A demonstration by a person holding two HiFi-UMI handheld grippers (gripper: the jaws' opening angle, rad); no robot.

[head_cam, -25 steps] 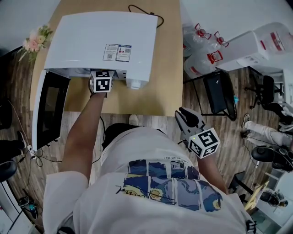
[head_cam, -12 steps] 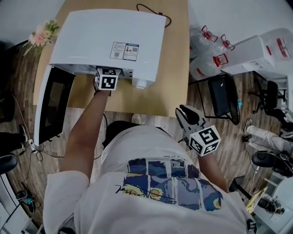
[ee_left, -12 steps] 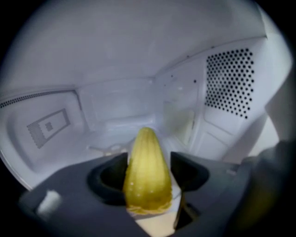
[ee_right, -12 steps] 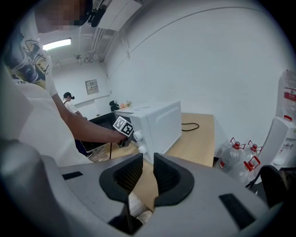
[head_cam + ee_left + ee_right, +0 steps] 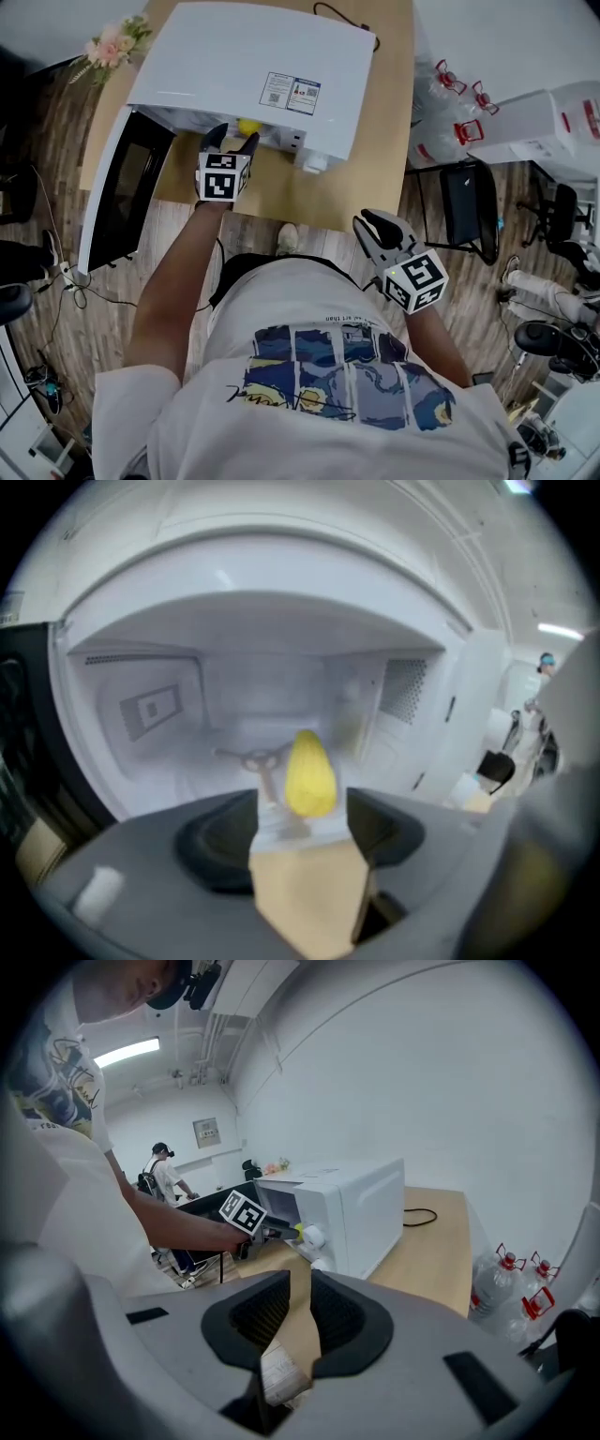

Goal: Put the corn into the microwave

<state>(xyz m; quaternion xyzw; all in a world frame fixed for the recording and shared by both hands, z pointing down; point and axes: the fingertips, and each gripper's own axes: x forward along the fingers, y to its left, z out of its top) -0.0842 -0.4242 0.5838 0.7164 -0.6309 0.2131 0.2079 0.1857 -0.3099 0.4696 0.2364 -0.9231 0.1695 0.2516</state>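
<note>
The yellow corn point(image 5: 309, 772) lies on the floor of the white microwave point(image 5: 253, 75), just inside the cavity, and shows as a yellow spot point(image 5: 247, 127) in the head view. The microwave door point(image 5: 127, 202) hangs open to the left. My left gripper point(image 5: 230, 142) sits just outside the opening. Its jaws are opening wide, and the corn lies beyond their tips point(image 5: 302, 803), untouched. My right gripper point(image 5: 380, 239) hangs off the table's near right edge, far from the microwave. Its jaws point(image 5: 302, 1288) stand narrowly apart with nothing between them.
The microwave stands on a wooden table point(image 5: 375, 169) with a black cable point(image 5: 337, 14) behind it. Flowers point(image 5: 117, 42) sit at the table's far left corner. Water bottles point(image 5: 459, 94) and a black chair point(image 5: 464, 202) stand on the floor to the right.
My left gripper has drawn back out of the microwave cavity toward me, leaving the corn inside. Its jaws now show clear of the opening. The right gripper has shifted only slightly.
</note>
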